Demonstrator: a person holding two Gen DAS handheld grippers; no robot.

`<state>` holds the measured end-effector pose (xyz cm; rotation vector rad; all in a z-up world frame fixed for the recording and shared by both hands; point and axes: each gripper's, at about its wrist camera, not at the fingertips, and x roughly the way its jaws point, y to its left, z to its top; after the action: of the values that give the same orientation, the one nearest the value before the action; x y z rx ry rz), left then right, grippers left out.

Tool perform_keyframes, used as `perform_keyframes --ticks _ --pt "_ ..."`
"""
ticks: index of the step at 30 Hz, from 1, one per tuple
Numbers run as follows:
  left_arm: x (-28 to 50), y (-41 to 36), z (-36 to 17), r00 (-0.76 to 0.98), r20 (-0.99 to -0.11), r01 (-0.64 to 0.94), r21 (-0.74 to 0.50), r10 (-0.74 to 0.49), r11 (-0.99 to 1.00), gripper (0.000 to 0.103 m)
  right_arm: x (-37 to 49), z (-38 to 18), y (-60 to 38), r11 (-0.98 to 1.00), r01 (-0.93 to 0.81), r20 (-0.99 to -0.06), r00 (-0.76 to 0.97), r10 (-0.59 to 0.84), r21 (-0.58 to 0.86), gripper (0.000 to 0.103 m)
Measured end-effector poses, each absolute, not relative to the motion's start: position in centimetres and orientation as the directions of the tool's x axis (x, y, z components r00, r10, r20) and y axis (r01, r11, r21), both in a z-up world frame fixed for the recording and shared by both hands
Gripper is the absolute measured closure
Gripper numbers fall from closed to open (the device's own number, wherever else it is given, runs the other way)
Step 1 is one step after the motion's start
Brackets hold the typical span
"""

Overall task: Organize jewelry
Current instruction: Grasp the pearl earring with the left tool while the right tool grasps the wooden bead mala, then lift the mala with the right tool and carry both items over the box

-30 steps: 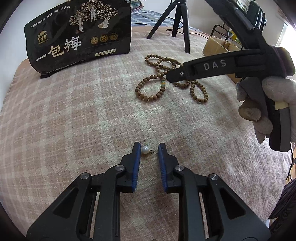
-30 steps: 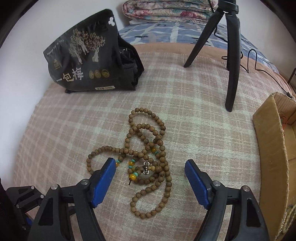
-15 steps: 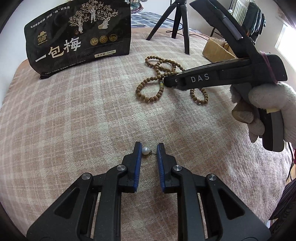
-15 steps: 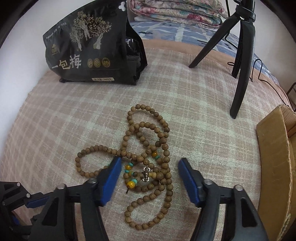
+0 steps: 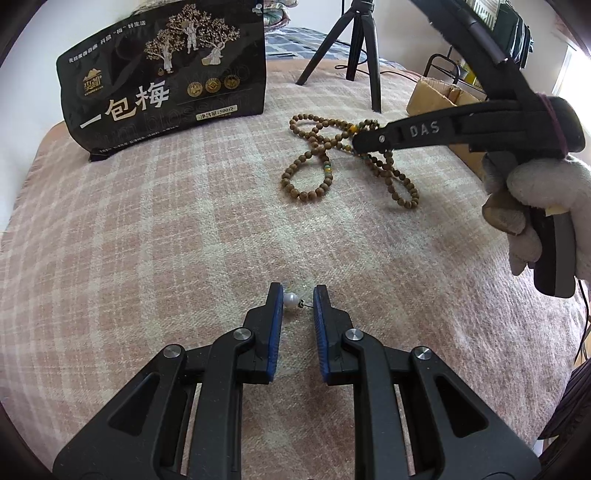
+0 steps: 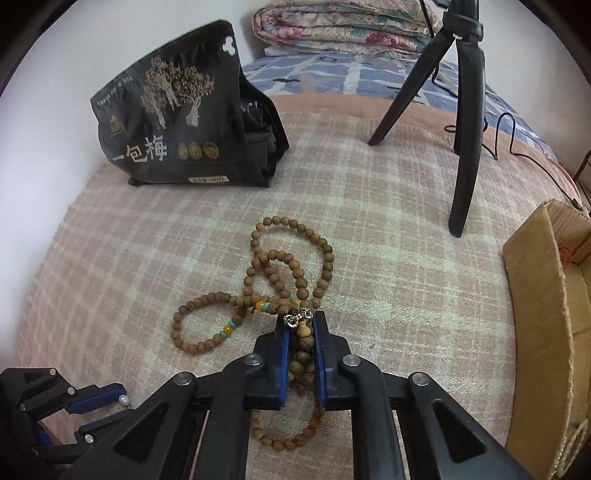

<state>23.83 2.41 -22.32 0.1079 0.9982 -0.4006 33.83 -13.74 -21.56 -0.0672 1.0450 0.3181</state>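
Observation:
A long wooden bead necklace (image 6: pixel 291 269) lies looped on the pink plaid blanket (image 6: pixel 388 288). My right gripper (image 6: pixel 300 325) is shut on the necklace at its small gourd pendant and metal charm. The necklace also shows in the left wrist view (image 5: pixel 314 162), with the right gripper (image 5: pixel 373 142) over it. A white pearl earring (image 5: pixel 291 300) sits between the tips of my left gripper (image 5: pixel 297 295), against the left pad, and a gap shows to the right pad. The pearl and left gripper also show in the right wrist view (image 6: pixel 123 399).
A black snack bag (image 6: pixel 184 125) stands at the back left. A black tripod (image 6: pixel 465 122) stands at the back right. A cardboard box (image 6: pixel 546 314) sits at the right edge of the blanket. Folded bedding (image 6: pixel 351 26) lies behind.
My right gripper has moved forward and down and closed on the bead necklace. The left gripper's jaws have narrowed slightly around the pearl earring.

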Motion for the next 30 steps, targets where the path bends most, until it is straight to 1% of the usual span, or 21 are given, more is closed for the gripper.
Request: perform_keyframes --ticks 17,30 --pt "22.7 1.5 -18.6 0.548 -0.784 0.375 -0.081 -0.292 0.923 0.088 30.5 -12.6 -16.1 0.933 -0.306 -0.735 0.586 0.34 0.187 0.094" --pt "20.4 -1.4 -14.7 0.594 -0.736 0.424 -0.056 -0.324 0.904 0.088 26.8 -5.7 -20.3 0.925 -0.301 -0.654 0.656 0.377 0.23 0.094"
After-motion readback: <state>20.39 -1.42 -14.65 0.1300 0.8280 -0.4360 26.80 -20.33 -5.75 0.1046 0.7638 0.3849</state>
